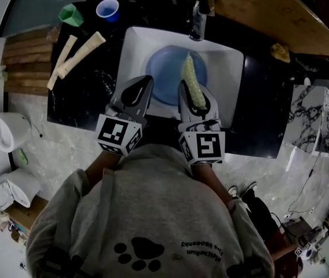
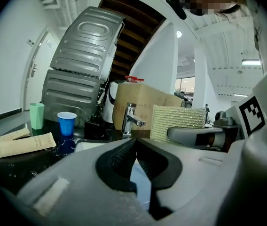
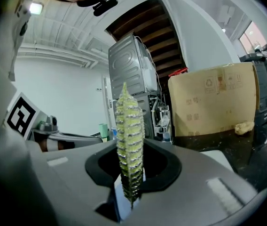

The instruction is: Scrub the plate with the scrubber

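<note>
Plate [image 1: 163, 77] is seen lying in the sink [image 1: 136, 42]. Scrubber [image 1: 189, 68] is clamped by the right tool [image 1: 191, 92]; the left tool [image 1: 143, 83] is closed, empty. The scrubber's broad face is shown only in the left gripper view.

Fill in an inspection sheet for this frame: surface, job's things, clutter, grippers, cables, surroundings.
Surface: black counter with a white sink set in it.
Job's things: blue plate lies in the sink; scrubber held on edge over it, contact unclear.
Clutter: blue cup, green cup, two cream tubes, yellowish lump right of the sink.
Grippers: left gripper fingers shut and empty, by the plate's near-left edge; right gripper shut on the scrubber.
Cables: one thin line on the floor at right, perhaps a cable.
Surroundings: faucet behind the sink, cardboard box, grey metal machine, marbled floor.
</note>
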Motion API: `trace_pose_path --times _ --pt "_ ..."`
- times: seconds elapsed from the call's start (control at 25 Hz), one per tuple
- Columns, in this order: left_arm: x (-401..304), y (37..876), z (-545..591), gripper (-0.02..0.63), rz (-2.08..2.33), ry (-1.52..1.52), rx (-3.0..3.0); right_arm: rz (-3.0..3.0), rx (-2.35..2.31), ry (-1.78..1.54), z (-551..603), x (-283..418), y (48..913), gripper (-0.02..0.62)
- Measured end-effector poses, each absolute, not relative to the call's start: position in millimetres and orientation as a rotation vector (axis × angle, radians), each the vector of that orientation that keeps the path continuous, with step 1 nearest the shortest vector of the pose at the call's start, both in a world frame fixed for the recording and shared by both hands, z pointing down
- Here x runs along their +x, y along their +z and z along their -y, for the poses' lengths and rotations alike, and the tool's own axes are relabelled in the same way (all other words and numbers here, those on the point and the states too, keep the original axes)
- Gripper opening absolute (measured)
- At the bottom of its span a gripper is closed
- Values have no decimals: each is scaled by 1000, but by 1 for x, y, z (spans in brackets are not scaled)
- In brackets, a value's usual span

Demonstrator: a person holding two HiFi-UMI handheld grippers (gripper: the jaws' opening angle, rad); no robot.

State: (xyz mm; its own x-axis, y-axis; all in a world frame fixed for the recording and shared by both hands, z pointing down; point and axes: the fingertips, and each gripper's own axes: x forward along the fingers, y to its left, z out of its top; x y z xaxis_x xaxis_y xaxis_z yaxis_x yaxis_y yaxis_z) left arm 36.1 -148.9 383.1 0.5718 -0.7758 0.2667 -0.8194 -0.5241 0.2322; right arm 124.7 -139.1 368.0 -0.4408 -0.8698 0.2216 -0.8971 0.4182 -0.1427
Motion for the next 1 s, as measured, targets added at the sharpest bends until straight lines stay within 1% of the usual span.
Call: trace_pose_path --times 0.2,0.36,0.6,0.68,0.88,1.0 --pt "28 406 163 6 1283 220 2440 2496 1572 398 150 123 387 66" --pt "26 426 173 39 1274 248 2402 2451 1550 426 154 124 407 66" --pt "31 451 186 67 1228 300 2361 2406 1518 460 163 123 431 66" --pt "32 459 188 68 1221 325 2345 2402 1506 468 166 121 437 66" --pt "35 481 192 114 1166 370 2301 2387 1492 495 173 120 452 66" --pt "33 493 196 120 1166 409 2272 2374 1474 504 174 118 461 66"
